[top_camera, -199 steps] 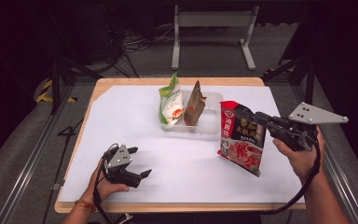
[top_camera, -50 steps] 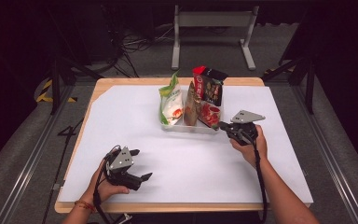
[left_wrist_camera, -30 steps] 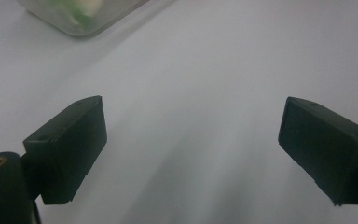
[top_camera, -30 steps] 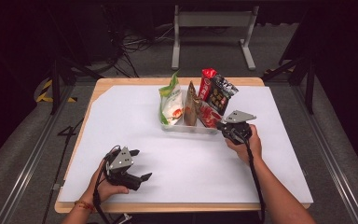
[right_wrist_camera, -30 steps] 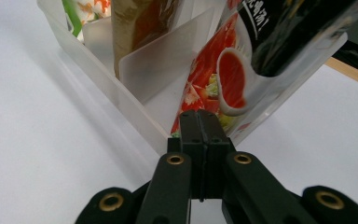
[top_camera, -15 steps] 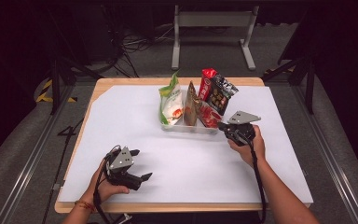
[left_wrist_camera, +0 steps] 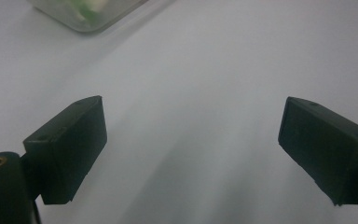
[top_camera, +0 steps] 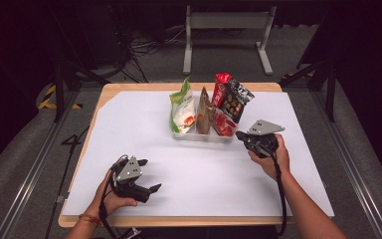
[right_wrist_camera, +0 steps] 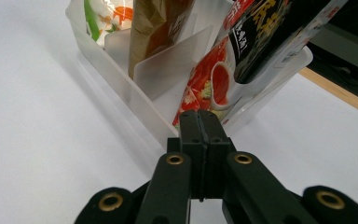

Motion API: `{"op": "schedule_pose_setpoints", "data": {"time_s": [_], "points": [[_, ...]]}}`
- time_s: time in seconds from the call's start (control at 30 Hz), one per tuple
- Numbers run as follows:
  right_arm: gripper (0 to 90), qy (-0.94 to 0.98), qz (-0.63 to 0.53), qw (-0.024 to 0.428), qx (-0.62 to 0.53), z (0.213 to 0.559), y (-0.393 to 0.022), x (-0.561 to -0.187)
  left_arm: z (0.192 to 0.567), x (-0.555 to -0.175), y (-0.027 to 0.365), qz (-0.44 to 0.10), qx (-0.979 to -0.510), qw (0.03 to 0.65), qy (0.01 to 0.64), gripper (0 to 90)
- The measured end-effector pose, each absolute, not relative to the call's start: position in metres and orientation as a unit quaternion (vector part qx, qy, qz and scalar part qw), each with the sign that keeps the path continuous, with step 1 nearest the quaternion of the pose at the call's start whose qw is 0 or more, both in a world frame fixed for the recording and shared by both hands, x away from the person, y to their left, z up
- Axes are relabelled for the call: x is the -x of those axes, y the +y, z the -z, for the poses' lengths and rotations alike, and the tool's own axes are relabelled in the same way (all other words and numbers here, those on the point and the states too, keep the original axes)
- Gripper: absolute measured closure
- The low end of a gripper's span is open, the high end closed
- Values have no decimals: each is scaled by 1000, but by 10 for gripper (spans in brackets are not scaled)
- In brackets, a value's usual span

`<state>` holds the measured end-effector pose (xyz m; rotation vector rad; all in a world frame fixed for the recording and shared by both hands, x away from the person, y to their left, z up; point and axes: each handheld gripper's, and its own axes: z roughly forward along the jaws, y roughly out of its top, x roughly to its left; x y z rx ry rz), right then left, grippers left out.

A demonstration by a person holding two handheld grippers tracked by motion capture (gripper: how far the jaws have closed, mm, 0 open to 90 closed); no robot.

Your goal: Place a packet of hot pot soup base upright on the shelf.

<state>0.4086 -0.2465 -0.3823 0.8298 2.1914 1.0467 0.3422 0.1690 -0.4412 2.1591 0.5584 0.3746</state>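
Observation:
A clear divided bin (top_camera: 199,137) stands at the middle back of the white table. It holds a green and white packet (top_camera: 181,107) on the left, a brown packet (top_camera: 205,115) in the middle, and a red and black packet (top_camera: 233,101) on the right that leans rightward. My right gripper (top_camera: 240,135) is shut with nothing in it, just off the bin's right front corner. In the right gripper view its jaws (right_wrist_camera: 200,123) meet in front of the bin wall (right_wrist_camera: 116,70) and the red and black packet (right_wrist_camera: 261,32). At the front left, my left gripper (top_camera: 150,175) rests open and empty.
White sheet (top_camera: 189,174) covers the wooden table between the two hands. A metal stand (top_camera: 226,22) and cables lie on the floor beyond the far edge. The left gripper view shows bare white surface between the jaws (left_wrist_camera: 191,149) and a corner of the bin (left_wrist_camera: 84,16).
The right gripper carried the red and black packet from the right into the bin's right compartment, let it go, and has drawn back slightly. The left gripper has not moved.

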Motion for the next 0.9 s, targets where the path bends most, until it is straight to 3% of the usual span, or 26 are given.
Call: {"op": "schedule_pose_setpoints", "data": {"time_s": [0.53,0.9], "points": [[855,825,-386,288,-298,379,-253,-395,441,-342,169,-154,-865,422,223,86],[740,823,-385,289,-300,381,-264,-385,441,-342,169,-154,-866,421,222,86]]}}
